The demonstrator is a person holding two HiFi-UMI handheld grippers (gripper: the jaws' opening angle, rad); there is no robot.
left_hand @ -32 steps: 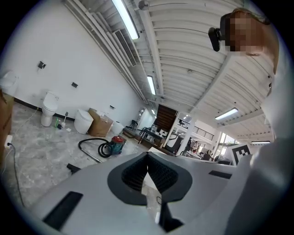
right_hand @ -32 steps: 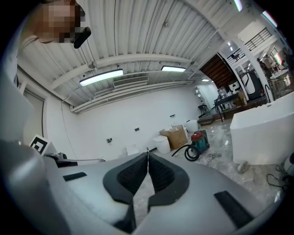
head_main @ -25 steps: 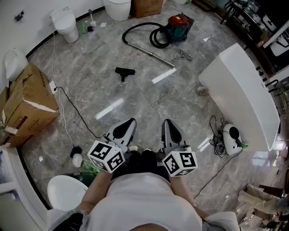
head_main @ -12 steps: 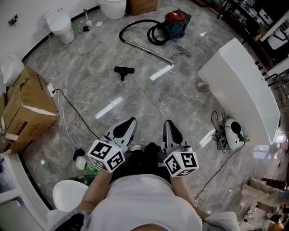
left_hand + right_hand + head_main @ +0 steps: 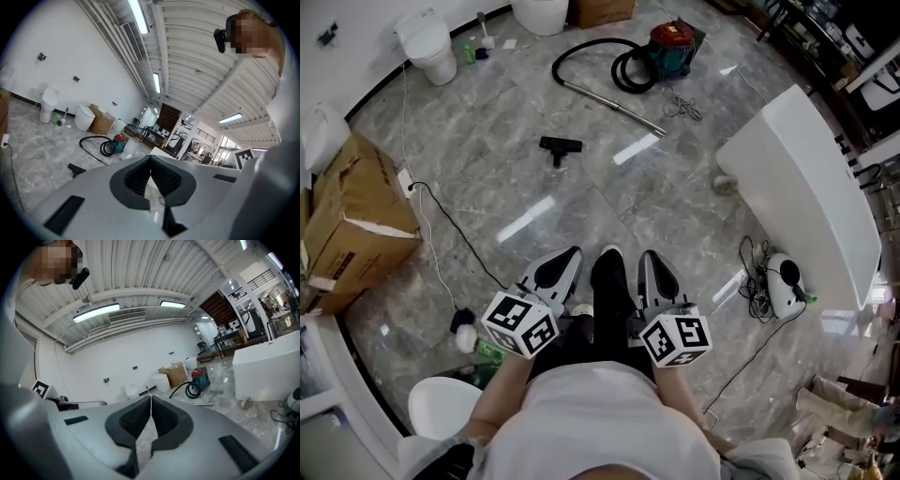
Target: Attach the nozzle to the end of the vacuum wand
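The black nozzle (image 5: pixel 560 146) lies on the marble floor, far ahead of both grippers; it also shows small in the left gripper view (image 5: pixel 76 169). The metal wand (image 5: pixel 614 110) lies beyond it, apart from it, joined by a black hose (image 5: pixel 600 58) to the red and teal vacuum cleaner (image 5: pixel 671 49). My left gripper (image 5: pixel 572 253) and right gripper (image 5: pixel 645 255) are held side by side at waist height, both shut with nothing in them. A black shoe (image 5: pixel 608 274) shows between them. The right gripper view shows the vacuum cleaner (image 5: pixel 200 377) and the wand (image 5: pixel 201 404).
A cardboard box (image 5: pixel 356 216) stands at the left, a white bathtub (image 5: pixel 806 187) at the right. A black cable (image 5: pixel 455 234) runs across the floor from the box. Toilets (image 5: pixel 428 52) stand along the far wall. A white device with cords (image 5: pixel 783 286) lies by the tub.
A black shoe has stepped forward between the two grippers. The grippers keep their place in the head view, both still shut.
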